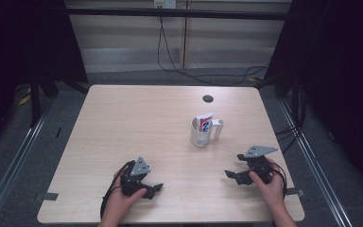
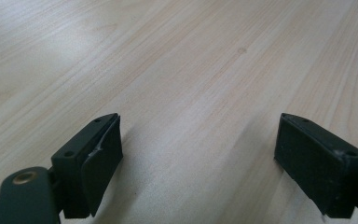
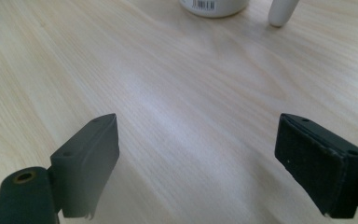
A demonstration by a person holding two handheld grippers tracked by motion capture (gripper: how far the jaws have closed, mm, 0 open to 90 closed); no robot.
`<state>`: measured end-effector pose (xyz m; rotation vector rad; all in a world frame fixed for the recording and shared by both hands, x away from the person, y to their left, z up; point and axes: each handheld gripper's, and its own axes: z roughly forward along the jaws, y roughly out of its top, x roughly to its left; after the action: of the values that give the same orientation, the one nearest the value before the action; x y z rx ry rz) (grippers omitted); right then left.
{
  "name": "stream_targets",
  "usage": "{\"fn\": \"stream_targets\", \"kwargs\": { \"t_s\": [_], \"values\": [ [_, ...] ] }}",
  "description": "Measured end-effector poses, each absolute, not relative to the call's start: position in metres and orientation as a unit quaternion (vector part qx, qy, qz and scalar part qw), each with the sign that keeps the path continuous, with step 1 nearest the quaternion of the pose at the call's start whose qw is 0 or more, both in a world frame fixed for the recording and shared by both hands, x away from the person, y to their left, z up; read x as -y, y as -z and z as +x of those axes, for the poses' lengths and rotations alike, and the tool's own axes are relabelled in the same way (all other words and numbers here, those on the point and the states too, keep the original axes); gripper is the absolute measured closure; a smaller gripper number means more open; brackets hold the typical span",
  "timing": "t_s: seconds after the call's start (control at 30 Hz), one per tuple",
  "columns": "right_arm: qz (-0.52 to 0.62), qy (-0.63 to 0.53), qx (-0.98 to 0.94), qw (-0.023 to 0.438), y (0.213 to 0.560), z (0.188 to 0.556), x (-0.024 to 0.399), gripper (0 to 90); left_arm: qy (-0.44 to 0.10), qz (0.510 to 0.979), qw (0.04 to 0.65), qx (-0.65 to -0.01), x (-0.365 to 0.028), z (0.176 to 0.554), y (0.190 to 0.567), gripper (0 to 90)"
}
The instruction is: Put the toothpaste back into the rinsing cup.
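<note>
We hold the left tongs (image 1: pixel 157 187) and the right tongs (image 1: pixel 234 167) low at the near edge of the table (image 1: pixel 123 123), both spread wide with only bare wood between the jaws. The white mug (image 1: pixel 201 132) stands right of centre, farther off, a red, white and blue tube (image 1: pixel 204 122) upright inside it. Nothing lies between the mug and the right tongs. A dark round hole (image 1: pixel 208 98) marks the far side.

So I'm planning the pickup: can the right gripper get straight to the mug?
Probably yes. The right gripper has its jaws wide open and only bare table lies between it and the mug, whose handle faces that side.
</note>
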<state>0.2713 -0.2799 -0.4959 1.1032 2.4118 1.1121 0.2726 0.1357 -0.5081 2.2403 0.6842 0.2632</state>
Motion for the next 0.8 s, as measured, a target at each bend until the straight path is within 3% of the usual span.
{"fn": "stream_targets", "kwargs": {
  "t_s": [0.8],
  "values": [
    [0.372,-0.367,-0.840,0.144,0.511,0.257,0.288,13.5,-0.103,0.878,0.382,-0.268,-0.136,0.273,0.508,14.7]
  ]
}}
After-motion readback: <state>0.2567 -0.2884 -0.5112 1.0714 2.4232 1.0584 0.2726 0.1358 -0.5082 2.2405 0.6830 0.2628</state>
